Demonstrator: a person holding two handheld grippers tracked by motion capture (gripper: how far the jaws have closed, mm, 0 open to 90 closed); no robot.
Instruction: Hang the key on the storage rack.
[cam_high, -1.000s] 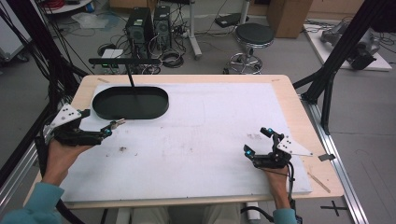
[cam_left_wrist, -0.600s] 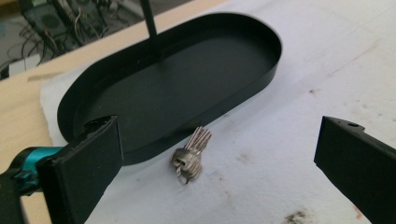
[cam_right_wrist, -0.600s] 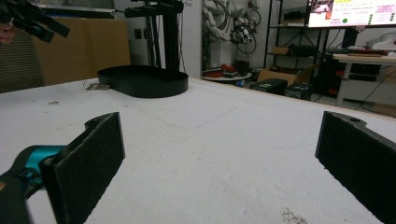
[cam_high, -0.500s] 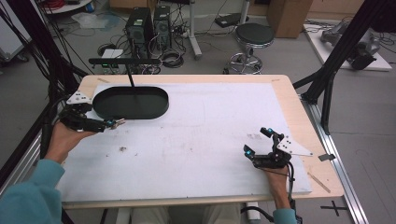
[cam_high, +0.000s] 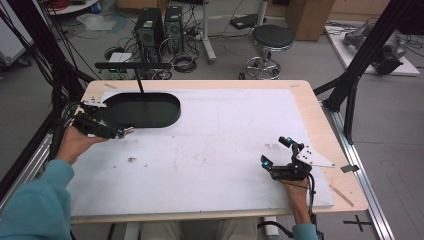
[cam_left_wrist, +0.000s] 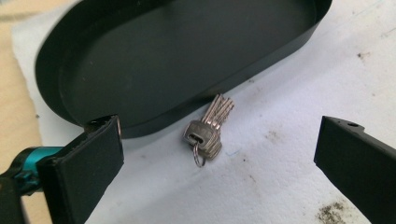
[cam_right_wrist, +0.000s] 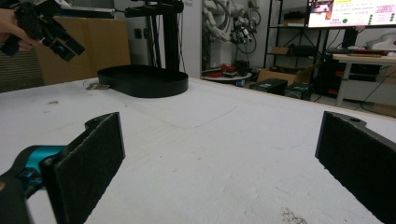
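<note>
Your left tongs (cam_left_wrist: 212, 154) hang over the bunch of keys (cam_left_wrist: 208, 132) with both jaws spread wide and nothing between them. The keys lie flat on the white tabletop (cam_high: 225, 135), just outside the near wall of the black oval tray (cam_left_wrist: 187, 56), at about 6 o'clock from its centre in the left gripper view. The blade tips fan up toward the tray wall and seem to touch it or nearly so; the ring points back toward you.

My guess is that the main risk is the tray itself. The jaw at 9 o'clock in your left gripper view already sits over the tray's rim, so if you drop straight down it may land on the wall, tip the tray, or shove it away. Closing across the fanned blades could also splay them, leaving you with one key pinched and the rest dangling. A flat bunch on a smooth sheet may simply skate ahead of the pads.

Your right tongs (cam_high: 280, 162) rest near the tabletop's 4 o'clock corner, jaws equally wide and empty, well apart from the work.

Count: one tray, one key bunch with roughly five keys on a single ring, two tongs.
</note>
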